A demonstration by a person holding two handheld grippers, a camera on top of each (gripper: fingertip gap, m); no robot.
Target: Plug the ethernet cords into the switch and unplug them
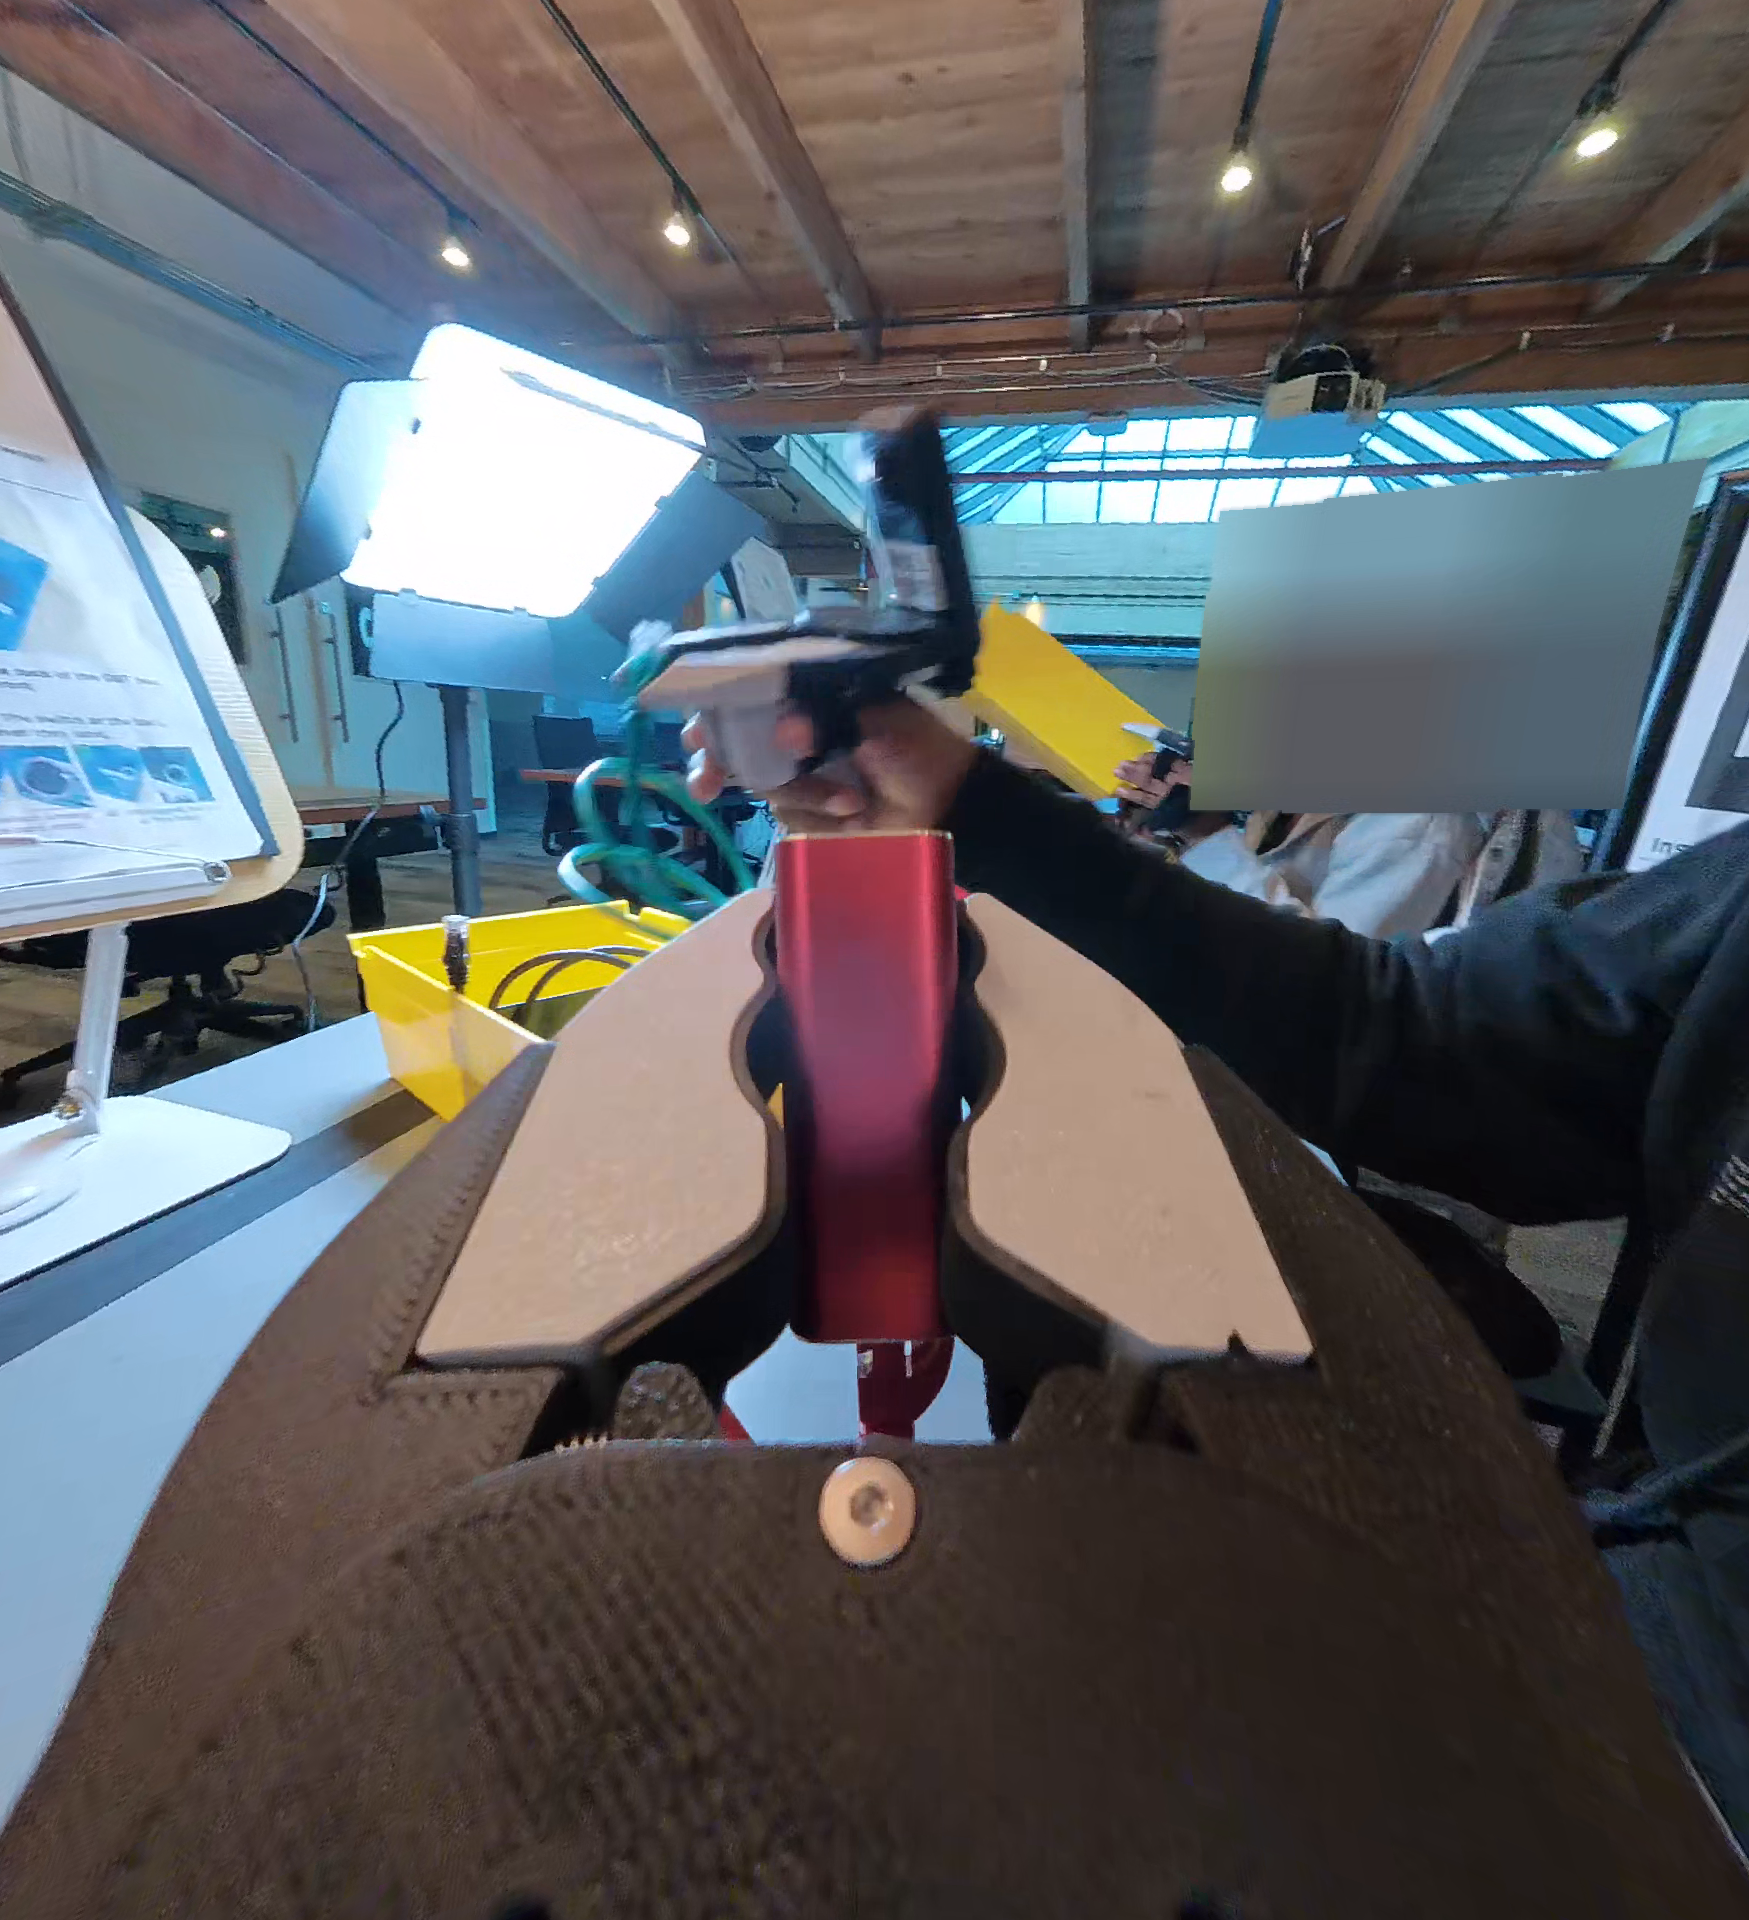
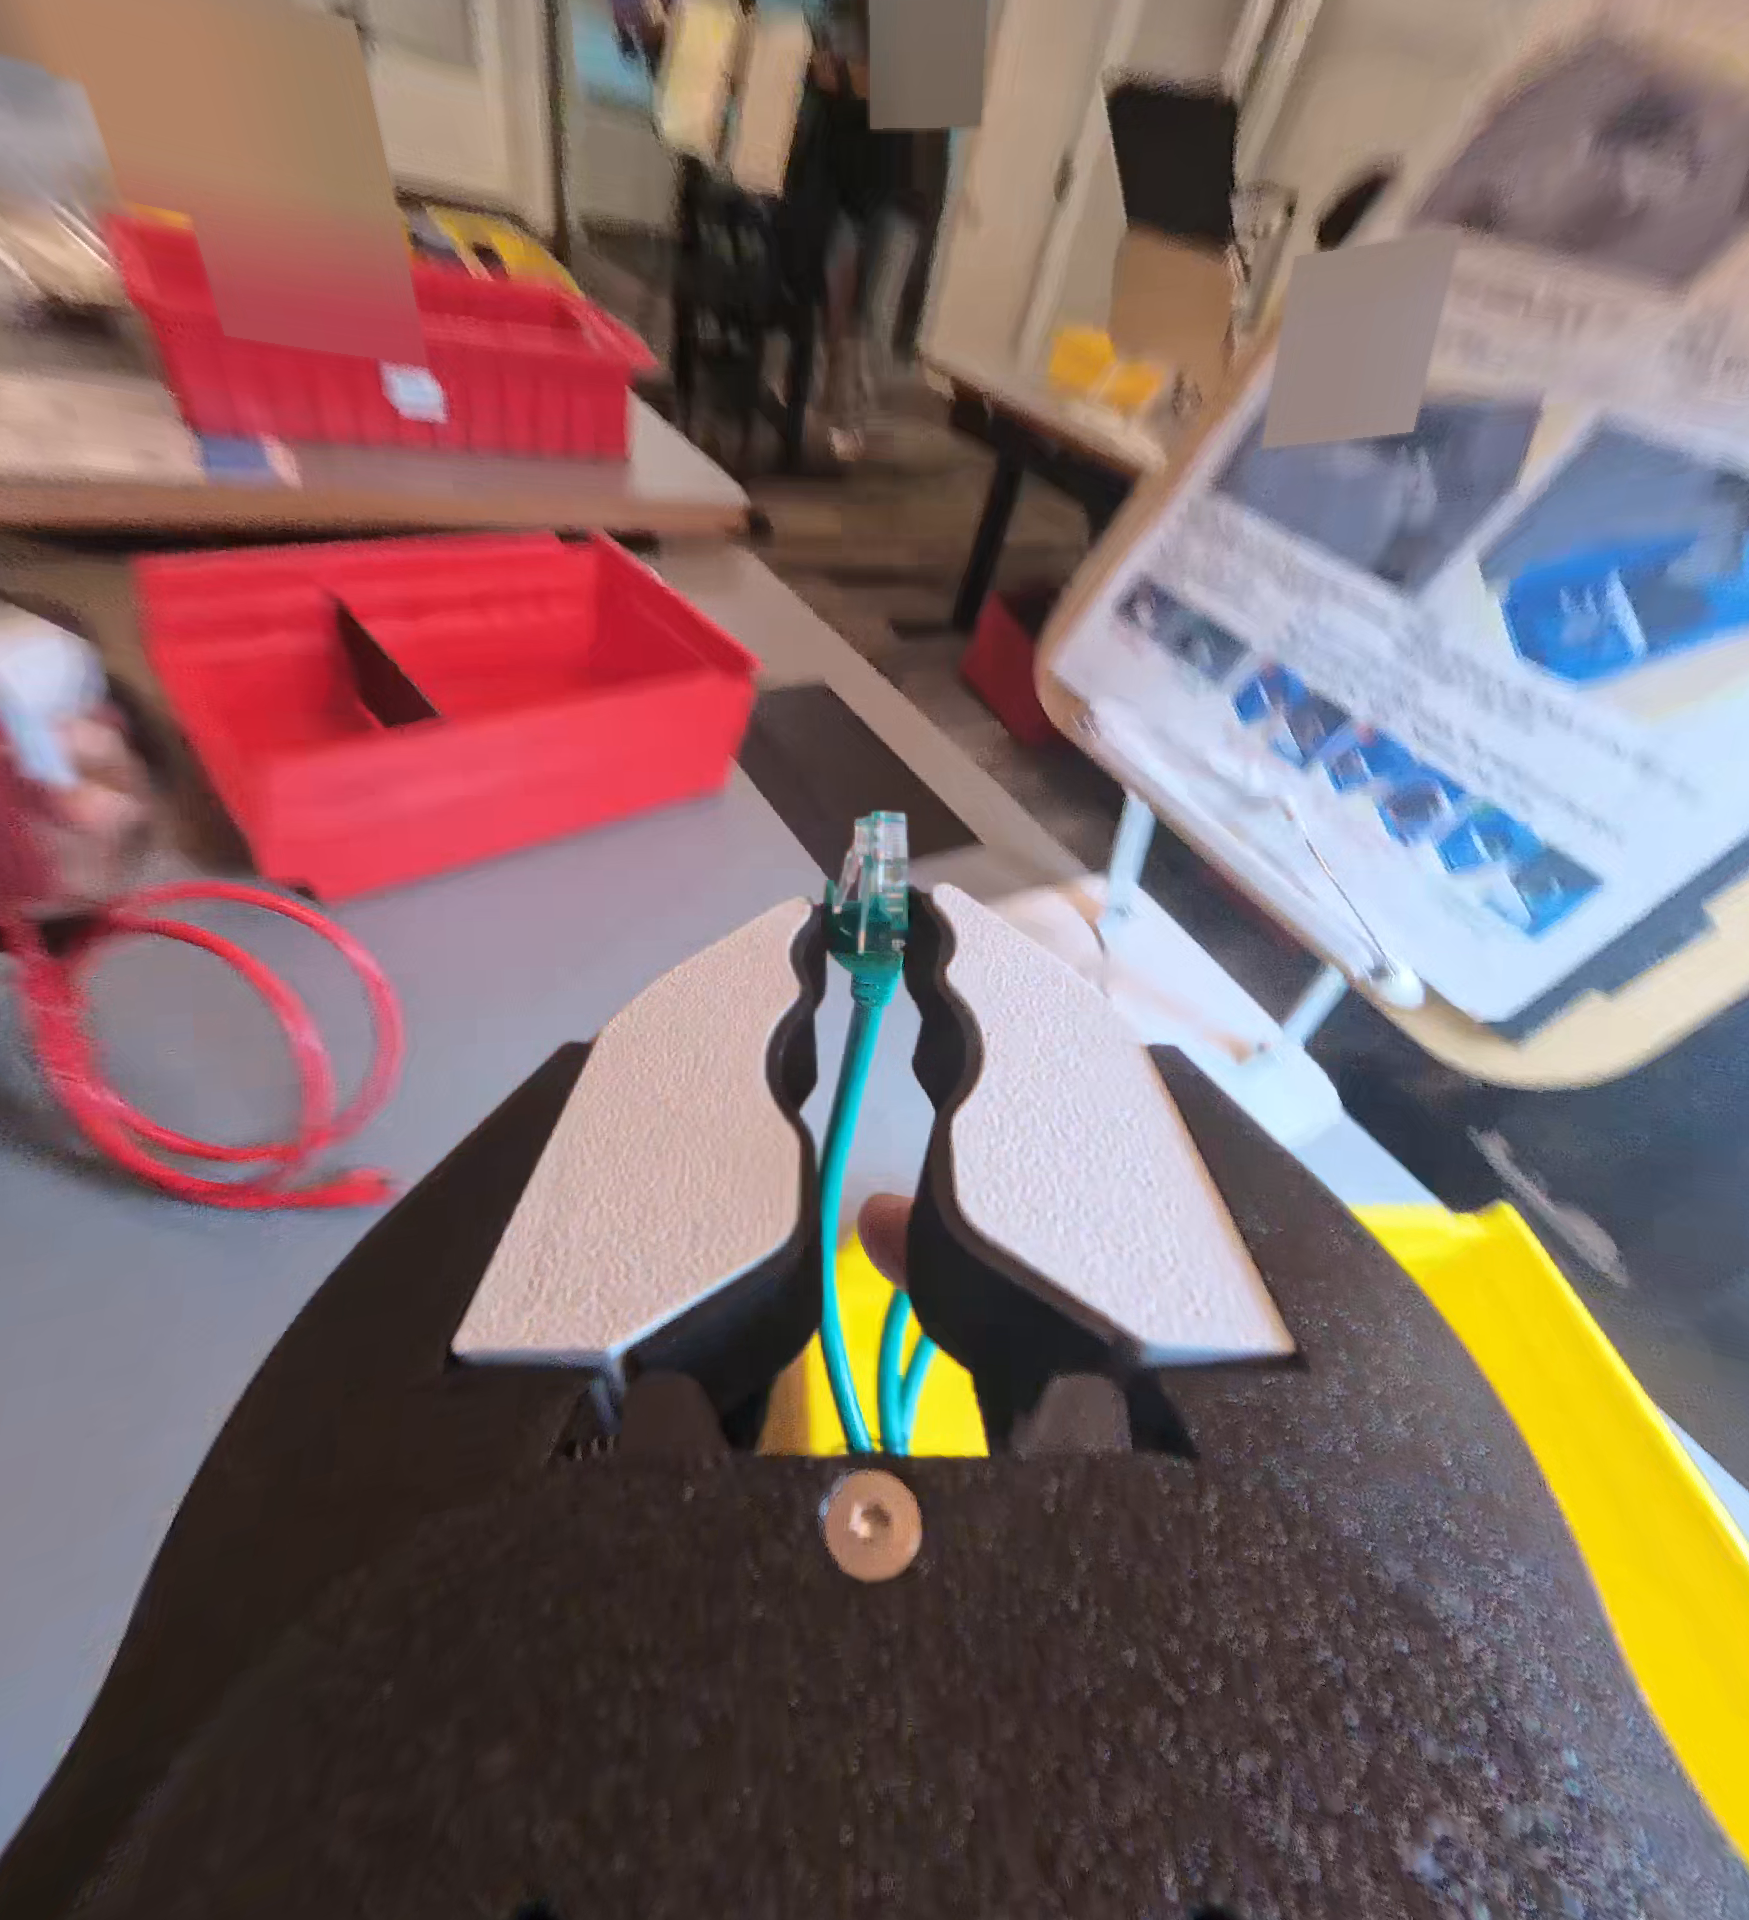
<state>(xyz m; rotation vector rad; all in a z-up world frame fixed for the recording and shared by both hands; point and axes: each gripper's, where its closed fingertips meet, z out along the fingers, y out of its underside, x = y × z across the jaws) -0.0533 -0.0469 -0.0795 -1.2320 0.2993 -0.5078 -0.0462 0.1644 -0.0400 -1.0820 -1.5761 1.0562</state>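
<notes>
Left gripper [image 1: 865, 925]: fingers pinching a smooth red metal switch [image 1: 865, 1091], its ports hidden.
Right gripper [image 2: 870, 914]: fingers pinching the green cord [image 2: 839, 1164] behind its clear plug.

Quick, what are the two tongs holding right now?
Left tongs: closed on the red switch.
Right tongs: closed on the green ethernet cord, just behind its plug.

The switch [image 1: 865, 1091] looks like smooth, satin red metal. Beside it, the fingers [image 1: 631, 1153] are grainy white on rough black plastic. The plug [image 2: 875, 852] is clear glossy plastic.
</notes>
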